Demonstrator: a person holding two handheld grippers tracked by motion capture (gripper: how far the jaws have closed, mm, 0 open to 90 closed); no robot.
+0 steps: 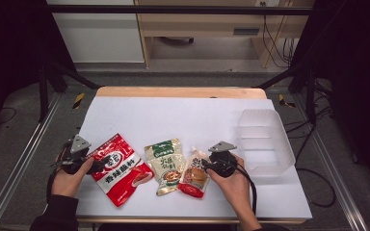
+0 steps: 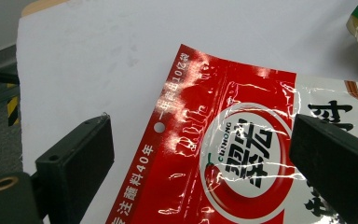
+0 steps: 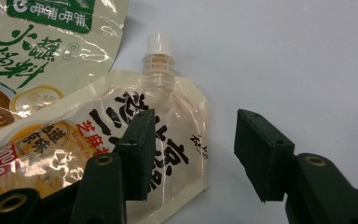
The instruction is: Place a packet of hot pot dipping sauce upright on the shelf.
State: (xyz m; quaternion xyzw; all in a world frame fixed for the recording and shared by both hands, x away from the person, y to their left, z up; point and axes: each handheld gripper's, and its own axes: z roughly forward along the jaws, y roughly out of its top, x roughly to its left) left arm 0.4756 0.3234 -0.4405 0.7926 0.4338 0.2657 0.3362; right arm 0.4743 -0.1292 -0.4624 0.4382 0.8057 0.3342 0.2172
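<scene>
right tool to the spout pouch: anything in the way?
Nothing visible. The right tool is open and straddles the spout pouch's edge: one finger over the pouch, the other over the white table cover.

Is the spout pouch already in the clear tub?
No, the spout pouch lies flat on the white table beside the green packet, left of the clear tub.

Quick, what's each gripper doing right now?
Left gripper: jaws open wide, straddling the top edge of the red sauce packet, not gripping.
Right gripper: jaws open over the edge of the spouted pouch, not gripping.
</scene>
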